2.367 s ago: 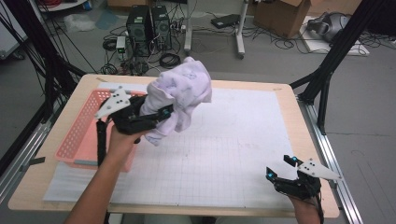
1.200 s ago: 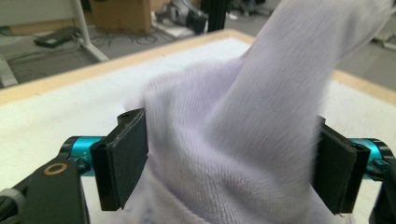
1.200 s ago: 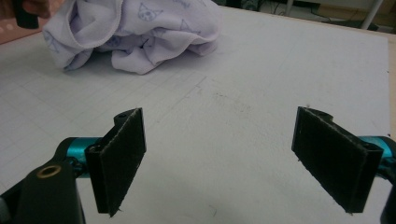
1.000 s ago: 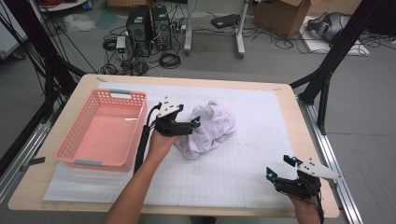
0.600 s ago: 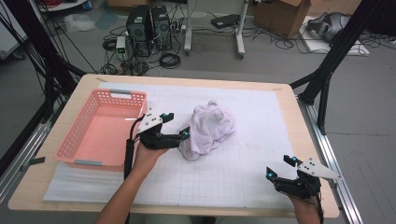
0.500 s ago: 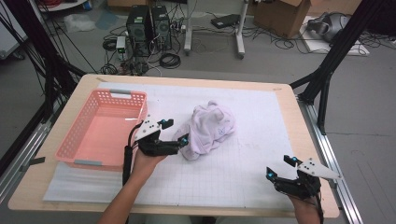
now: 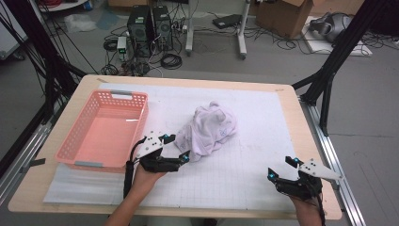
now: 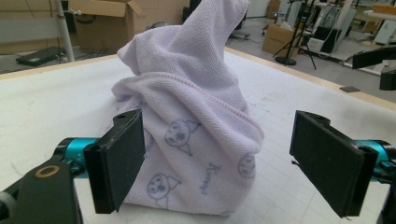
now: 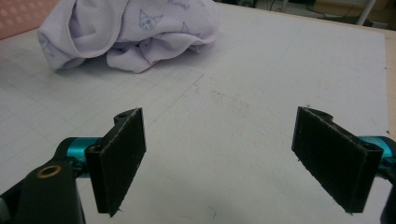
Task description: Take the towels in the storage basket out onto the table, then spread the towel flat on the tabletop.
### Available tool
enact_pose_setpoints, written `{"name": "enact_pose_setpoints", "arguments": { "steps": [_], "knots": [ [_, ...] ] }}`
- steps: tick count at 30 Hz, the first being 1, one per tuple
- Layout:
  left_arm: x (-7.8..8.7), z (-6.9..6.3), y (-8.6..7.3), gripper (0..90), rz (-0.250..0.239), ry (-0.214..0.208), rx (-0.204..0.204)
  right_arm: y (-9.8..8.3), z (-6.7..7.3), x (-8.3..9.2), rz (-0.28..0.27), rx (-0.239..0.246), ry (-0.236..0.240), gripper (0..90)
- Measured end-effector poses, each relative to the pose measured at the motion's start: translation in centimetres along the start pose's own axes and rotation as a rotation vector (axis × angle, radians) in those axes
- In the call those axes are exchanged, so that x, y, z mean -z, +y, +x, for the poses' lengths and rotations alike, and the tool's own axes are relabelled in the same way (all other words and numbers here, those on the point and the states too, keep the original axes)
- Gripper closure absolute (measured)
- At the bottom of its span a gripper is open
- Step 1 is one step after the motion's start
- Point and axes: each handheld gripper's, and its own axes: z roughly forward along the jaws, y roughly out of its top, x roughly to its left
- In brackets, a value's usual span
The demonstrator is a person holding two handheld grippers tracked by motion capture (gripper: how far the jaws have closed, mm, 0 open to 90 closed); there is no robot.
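A pale lilac towel (image 7: 210, 129) printed with small cartoon faces lies crumpled in a heap on the white gridded mat (image 7: 244, 169). My left gripper (image 7: 176, 148) is open just left of the heap, and its jaws stand wide apart. In the left gripper view the towel (image 8: 196, 116) rises right in front of the jaws without touching them. Near the table's front right corner my right gripper (image 7: 282, 168) rests open with nothing between its jaws. From there the towel (image 9: 126, 30) lies far off at the upper left.
A pink plastic basket (image 7: 104, 131) sits empty on the left side of the table. The wooden table edge (image 7: 308, 141) runs close along the right gripper's side. Black frame legs, computers and cables stand on the floor beyond the table.
My left gripper carried the towel from above the basket to the middle of the mat, let it go, and drew back left and toward me. The right gripper stayed still.
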Motion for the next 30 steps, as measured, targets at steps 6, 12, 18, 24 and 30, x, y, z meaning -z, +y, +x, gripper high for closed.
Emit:
{"name": "enact_pose_setpoints", "arguments": {
  "steps": [6,12,18,24,30],
  "knots": [
    [0.37,-0.04,0.04,18.5,-0.005,0.008,0.001,0.00,0.16,-0.17,0.005,0.005,0.008,16.4],
    [0.38,0.02,0.00,18.5,-0.008,0.009,0.005,0.04,0.13,-0.22,0.004,0.011,0.009,16.4],
    [0.31,-0.21,-0.08,18.5,0.000,0.003,-0.007,0.07,0.09,-0.33,0.006,0.011,0.010,16.4],
    [0.31,-0.03,-0.24,18.5,0.008,0.006,0.002,-0.05,0.10,-0.70,0.019,0.013,0.019,16.4],
    [0.33,0.25,-0.45,18.9,0.023,0.014,0.006,-0.12,0.29,-0.84,0.034,0.036,0.020,16.9]
  ]
}}
